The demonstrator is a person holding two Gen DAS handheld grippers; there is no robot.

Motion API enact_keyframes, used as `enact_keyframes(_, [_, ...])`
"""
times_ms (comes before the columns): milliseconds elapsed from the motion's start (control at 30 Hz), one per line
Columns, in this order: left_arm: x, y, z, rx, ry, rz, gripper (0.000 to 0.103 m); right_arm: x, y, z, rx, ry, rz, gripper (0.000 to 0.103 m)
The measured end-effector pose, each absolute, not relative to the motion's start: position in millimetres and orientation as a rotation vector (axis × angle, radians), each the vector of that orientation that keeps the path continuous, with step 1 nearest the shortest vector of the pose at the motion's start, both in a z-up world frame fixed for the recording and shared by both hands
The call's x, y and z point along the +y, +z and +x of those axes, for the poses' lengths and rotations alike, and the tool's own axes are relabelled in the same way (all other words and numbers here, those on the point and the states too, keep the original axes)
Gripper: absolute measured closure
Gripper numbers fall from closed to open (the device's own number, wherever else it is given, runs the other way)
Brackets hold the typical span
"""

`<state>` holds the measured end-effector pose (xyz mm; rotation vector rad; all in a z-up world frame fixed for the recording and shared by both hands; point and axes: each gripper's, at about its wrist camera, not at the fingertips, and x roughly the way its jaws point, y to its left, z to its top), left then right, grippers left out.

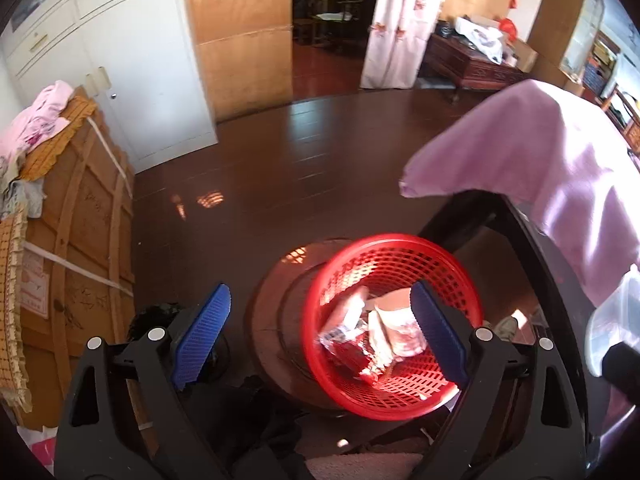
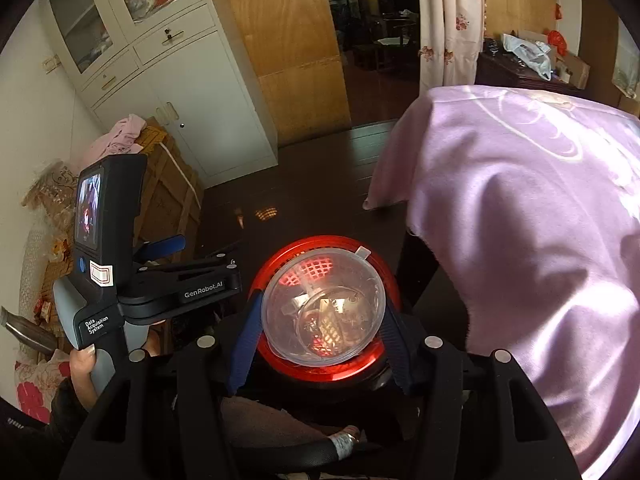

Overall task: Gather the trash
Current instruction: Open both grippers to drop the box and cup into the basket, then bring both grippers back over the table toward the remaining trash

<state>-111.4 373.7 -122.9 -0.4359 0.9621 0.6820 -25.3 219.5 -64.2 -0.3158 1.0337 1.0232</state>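
Left wrist view: my left gripper has its blue fingers spread wide, holding nothing. Between them, lower centre of the frame, sits the red mesh basket with crumpled wrappers inside, resting on a round dark stool.

Right wrist view: my right gripper has its fingers closed narrow on a clear plastic bowl, held directly over the red basket at lower centre. A pink cloth drapes over the worktop and fills the right of the frame. My left gripper's body shows at left.
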Motion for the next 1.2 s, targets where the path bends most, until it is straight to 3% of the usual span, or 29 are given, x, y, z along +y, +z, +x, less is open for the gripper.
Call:
enact_keyframes(33, [377, -123, -113, 0.961, 0.688, -0.441, 0.014, 223, -65, -23, 1.04, 1.025, -0.309, 0.032])
enact_keyframes(67, [380, -122, -114, 0.96, 0.693, -0.448, 0.014, 226, -66, -21, 1.042, 1.023, -0.304, 0.032])
enact_keyframes(367, [384, -124, -117, 0.963, 0.681, -0.463, 0.013, 214, -62, -18, 1.012, 0.966, -0.281, 0.032])
enact_keyframes(1200, [291, -71, -98, 0.853, 0.574, -0.238, 0.01, 97, -21, -12, 0.877, 0.797, -0.099, 0.025])
